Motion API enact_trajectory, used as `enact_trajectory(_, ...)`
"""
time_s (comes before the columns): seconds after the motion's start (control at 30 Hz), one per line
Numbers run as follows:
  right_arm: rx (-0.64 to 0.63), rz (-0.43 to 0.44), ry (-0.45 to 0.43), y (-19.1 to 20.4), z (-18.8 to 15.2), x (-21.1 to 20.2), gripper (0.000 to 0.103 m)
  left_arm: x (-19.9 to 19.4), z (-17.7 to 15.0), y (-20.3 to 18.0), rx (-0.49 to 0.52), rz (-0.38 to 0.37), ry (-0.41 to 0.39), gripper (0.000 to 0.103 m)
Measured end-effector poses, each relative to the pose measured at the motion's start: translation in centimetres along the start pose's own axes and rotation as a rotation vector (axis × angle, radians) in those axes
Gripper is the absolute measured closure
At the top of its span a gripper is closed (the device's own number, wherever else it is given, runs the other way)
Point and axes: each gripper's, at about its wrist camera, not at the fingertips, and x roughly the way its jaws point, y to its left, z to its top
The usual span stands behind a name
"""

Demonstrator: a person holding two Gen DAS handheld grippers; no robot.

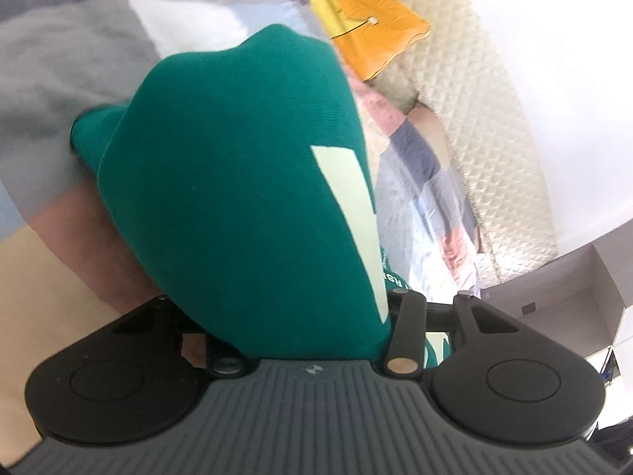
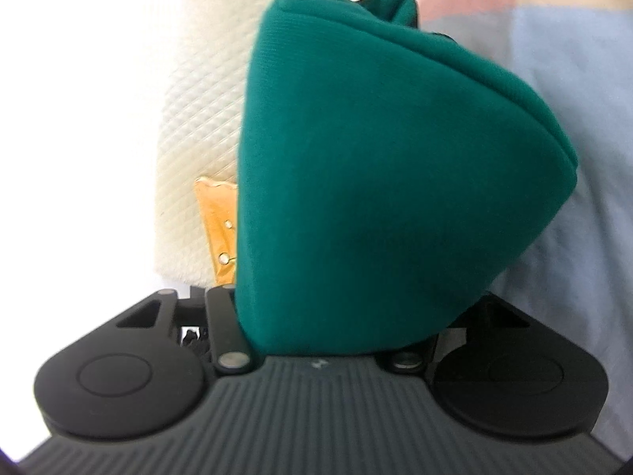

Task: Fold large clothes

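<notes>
Left gripper [image 1: 300, 316] and right gripper [image 2: 340, 316] tilted slightly downward, each clamped on bunched green garment [image 1: 237, 198]; fingertips hidden.

Left gripper [image 1: 300, 332], right gripper [image 2: 336, 332]: fingers hidden, clamped on cloth.

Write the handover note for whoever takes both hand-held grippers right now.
Left hand-held gripper: shut on a bunch of the green garment; fingertips hidden by cloth.
Right hand-held gripper: shut on the same green garment, fabric draped over its fingers.
Garment hangs between both, above the patchwork bedding; an orange tag shows on the quilted mattress.
Done: both grips taken.
Left: how far folding has got cannot be told; likely lay it flat and fold.
</notes>
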Motion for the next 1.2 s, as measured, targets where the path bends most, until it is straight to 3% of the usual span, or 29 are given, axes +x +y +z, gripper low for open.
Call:
enact_trajectory(0.37,-0.132,0.178,0.014,5.1,0.4,-4.8,0.047,-6.5,0.0,-5.2,0.111,-0.122,-0.069,0.052)
enact_trajectory(0.6,-0.183,0.261,-0.046,9.5,4.2,-8.2,0.048,-8.4,2.0,-11.5,0.179,-0.225,-0.055,0.052)
enact_trajectory(0.77,-0.225,0.288,-0.117,11.9,9.2,-9.4,0.047,-4.3,2.2,-17.5,0.212,-0.298,-0.005,0.052)
enact_trajectory(0.93,-0.256,0.269,-0.183,12.3,15.2,-9.6,0.047,3.0,0.5,-23.2,0.237,-0.338,0.073,0.052)
enact_trajectory(1.2,-0.238,0.194,-0.257,8.4,22.9,-3.8,0.048,17.5,-4.2,-27.7,0.276,-0.333,0.19,0.052)
